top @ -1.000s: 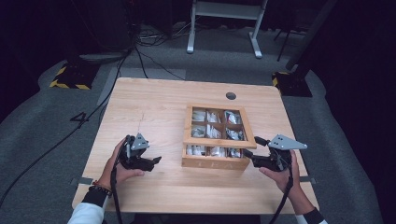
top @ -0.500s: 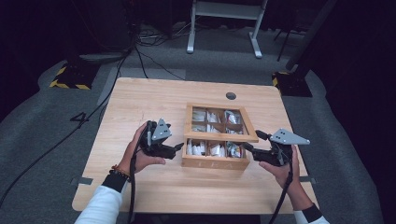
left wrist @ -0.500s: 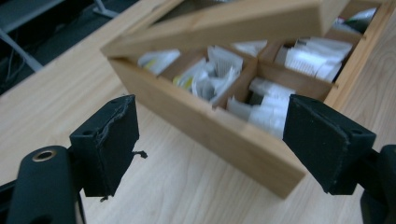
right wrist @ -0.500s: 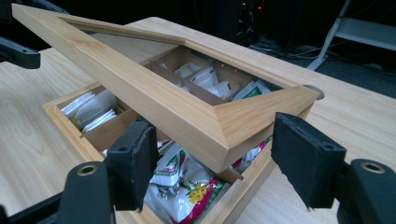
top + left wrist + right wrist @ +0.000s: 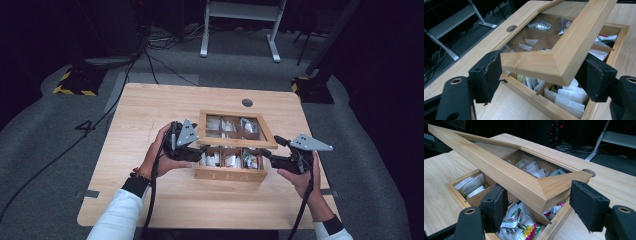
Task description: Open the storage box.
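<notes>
Dark room, wooden table [image 5: 150,107]. Tea box [image 5: 230,172] at table centre; its lid [image 5: 235,142] is being raised. Left gripper [image 5: 541,75] jaws, lately closing, are clamped on one front lid corner; right gripper [image 5: 537,205] jaws stand apart, straddling the other. Next: further lift judged needed.

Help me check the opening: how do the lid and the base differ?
The lid is tilted, its front edge raised; the base lies flat on the table. The lid is a frame around a window; the base is split into compartments holding tea bags. Both are light wood.

Raised lid [image 5: 235,142] blocks compartments [image 5: 231,160] from above (seemingly); table [image 5: 145,110] around box open
</notes>
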Tool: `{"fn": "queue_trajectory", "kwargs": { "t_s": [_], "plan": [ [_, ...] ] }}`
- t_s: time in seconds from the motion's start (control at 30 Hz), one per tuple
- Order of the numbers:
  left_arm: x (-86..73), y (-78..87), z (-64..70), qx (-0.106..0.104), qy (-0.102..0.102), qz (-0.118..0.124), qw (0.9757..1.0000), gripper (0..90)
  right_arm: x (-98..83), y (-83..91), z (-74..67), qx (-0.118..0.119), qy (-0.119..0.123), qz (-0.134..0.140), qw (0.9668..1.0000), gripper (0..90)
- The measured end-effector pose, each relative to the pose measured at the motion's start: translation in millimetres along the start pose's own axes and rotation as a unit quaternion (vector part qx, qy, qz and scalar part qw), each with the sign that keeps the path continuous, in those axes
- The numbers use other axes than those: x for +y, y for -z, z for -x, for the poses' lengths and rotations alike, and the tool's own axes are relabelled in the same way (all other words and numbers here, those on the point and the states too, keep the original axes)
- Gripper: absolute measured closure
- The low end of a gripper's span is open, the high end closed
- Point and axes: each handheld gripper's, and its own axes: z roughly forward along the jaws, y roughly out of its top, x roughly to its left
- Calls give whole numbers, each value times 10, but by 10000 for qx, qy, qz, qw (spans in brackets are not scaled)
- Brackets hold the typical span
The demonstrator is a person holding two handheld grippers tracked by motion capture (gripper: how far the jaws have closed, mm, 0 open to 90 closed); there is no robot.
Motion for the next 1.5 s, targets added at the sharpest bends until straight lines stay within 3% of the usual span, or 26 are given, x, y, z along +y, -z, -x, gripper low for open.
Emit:
{"fn": "queue_trajectory", "kwargs": {
  "t_s": [0.1,0.17,0.53,0.6,0.87,1.07,1.5],
  "plan": [
    [25,-18,-12,25,-92,8,10000,265,15,-2,15,26,-40,21,10000,316],
    [43,-22,-12,206,-172,15,9996,280,32,-1,24,25,-84,43,10000,320],
    [96,-37,-113,37,-54,265,9996,335,70,20,78,18,-266,195,9995,359],
    [116,-31,-138,-1,-51,339,9994,402,62,19,82,39,-259,196,9995,360],
    [204,-53,-191,114,-54,484,9987,514,16,68,141,23,-249,195,9995,359],
    [249,-72,-262,147,85,647,9978,517,-81,124,211,-8,-318,105,9994,358],
    [338,-148,-437,95,346,813,9960,540,-312,194,351,-207,-201,-301,9991,349]
  ]
}}
